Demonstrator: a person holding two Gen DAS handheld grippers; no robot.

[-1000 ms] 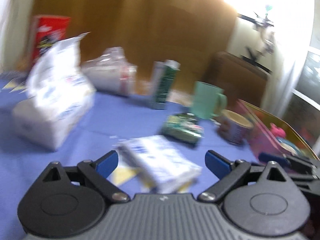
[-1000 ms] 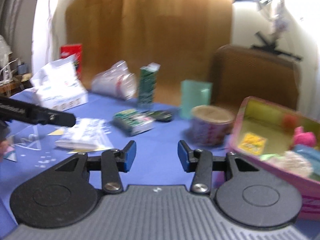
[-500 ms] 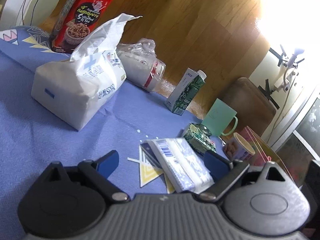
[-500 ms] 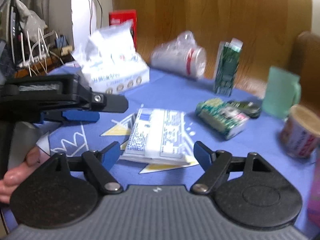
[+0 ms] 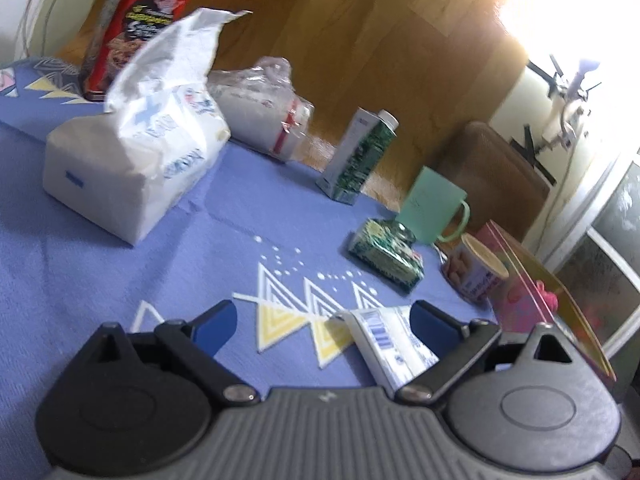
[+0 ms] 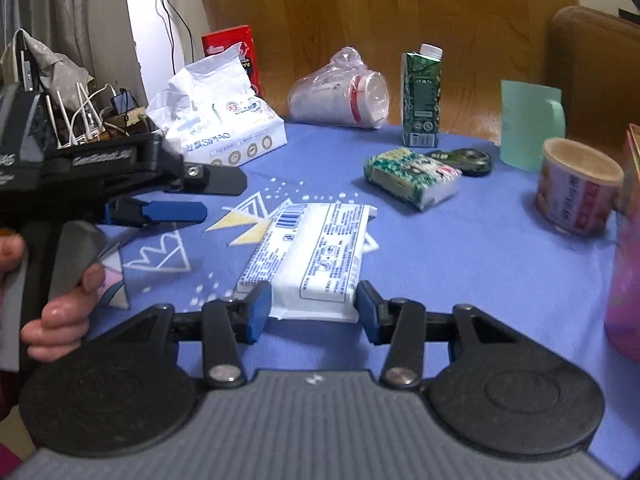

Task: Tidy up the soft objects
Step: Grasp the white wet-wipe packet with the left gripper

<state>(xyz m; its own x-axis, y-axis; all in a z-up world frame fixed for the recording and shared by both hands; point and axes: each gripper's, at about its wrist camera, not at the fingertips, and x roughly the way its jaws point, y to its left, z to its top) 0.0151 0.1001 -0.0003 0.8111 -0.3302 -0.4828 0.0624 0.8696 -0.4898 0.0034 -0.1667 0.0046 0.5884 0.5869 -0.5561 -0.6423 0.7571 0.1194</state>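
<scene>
— What is the pack looking like?
— Flat, white, soft, blue print and a barcode, lying on the blue surface.
— And the tongs?
— The right tongs have just been closing, pads flanking its near end. The left tongs are standing apart, the pack beside their right finger.
— Anything only one view is showing?
— A hand gripping the left tongs — right view only.

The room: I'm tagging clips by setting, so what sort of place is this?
Probably a home living or dining area: a table under a blue patterned cloth, groceries such as a drink carton and a tissue pack, and wood panelling behind.
</scene>
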